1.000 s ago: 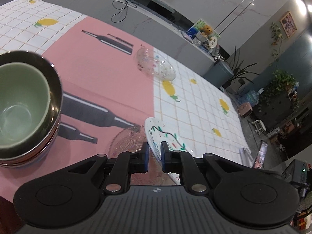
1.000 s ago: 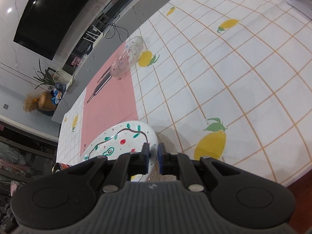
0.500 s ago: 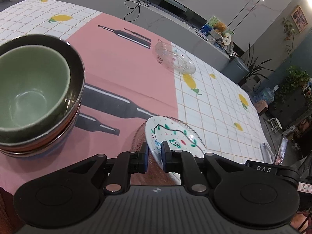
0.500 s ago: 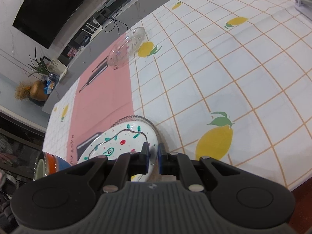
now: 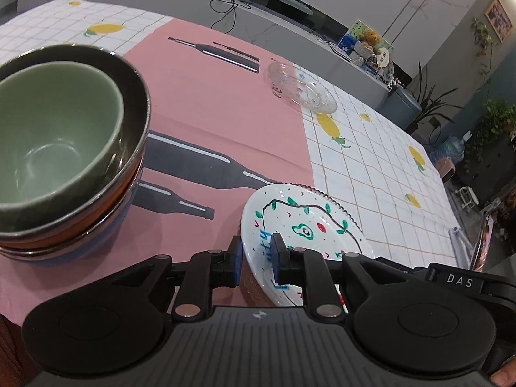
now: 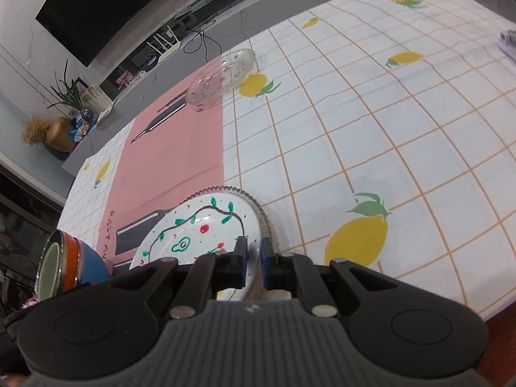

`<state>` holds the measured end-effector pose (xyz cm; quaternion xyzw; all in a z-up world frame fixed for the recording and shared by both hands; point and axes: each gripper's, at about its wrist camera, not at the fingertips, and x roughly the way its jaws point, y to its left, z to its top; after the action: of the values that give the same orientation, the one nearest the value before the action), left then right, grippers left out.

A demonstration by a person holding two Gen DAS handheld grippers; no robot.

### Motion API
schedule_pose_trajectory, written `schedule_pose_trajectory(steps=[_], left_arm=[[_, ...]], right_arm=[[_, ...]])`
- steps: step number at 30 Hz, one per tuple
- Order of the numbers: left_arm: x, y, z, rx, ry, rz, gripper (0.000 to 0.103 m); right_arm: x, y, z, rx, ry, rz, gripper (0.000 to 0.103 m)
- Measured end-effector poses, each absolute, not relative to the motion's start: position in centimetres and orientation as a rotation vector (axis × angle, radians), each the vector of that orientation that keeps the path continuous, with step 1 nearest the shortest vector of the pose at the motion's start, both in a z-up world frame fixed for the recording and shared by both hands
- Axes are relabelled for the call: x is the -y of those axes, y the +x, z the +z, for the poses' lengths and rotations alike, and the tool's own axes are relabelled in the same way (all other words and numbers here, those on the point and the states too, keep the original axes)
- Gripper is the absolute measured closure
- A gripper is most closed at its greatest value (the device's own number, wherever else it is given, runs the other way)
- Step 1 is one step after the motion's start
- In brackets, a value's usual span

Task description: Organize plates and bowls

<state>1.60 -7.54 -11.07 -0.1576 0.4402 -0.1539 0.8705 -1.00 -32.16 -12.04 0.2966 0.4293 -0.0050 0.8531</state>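
Note:
A white plate painted with an avocado and green leaves [image 5: 306, 225] [image 6: 200, 229] lies over a ribbed clear glass plate [image 5: 338, 206] [image 6: 261, 213]. My left gripper [image 5: 256, 254] straddles the painted plate's near rim. Its jaws are opening, and a gap shows beside the rim. On the plate's opposite side, my right gripper [image 6: 254, 258] is shut on its rim. A stack of bowls [image 5: 64, 148] [image 6: 64, 264], with a green one nested on top, stands just left of the plates. A second clear glass dish [image 5: 301, 88] [image 6: 221, 79] sits far back.
A pink mat printed with black bottles [image 5: 209, 106] covers the middle of the lemon-patterned tablecloth [image 6: 387, 122]. A metal object [image 6: 508, 40] lies at the cloth's far right. The table's front edge [image 6: 503, 319] is close to my right gripper. A grey counter [image 5: 258, 29] runs behind the table.
The left jaws have spread apart around the painted plate's rim. The plate has come lower, level over the glass plate, and both views have drawn closer to the bowl stack.

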Motion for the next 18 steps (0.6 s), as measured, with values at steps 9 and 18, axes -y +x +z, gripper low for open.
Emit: schedule_pose_trajectory(steps=[9, 18], left_arm=[[9.6, 1.2, -11.1, -0.908, -0.137, -0.306, 0.082], [10.2, 0.3, -10.6, -0.854, -0.033, -0.291, 0.085]], right_arm=[[31.5, -1.2, -11.6, -0.882, 0.550, -0.036, 0.097], [30.4, -1.6, -9.6, -0.808, 0.430, -0.039, 0.091]])
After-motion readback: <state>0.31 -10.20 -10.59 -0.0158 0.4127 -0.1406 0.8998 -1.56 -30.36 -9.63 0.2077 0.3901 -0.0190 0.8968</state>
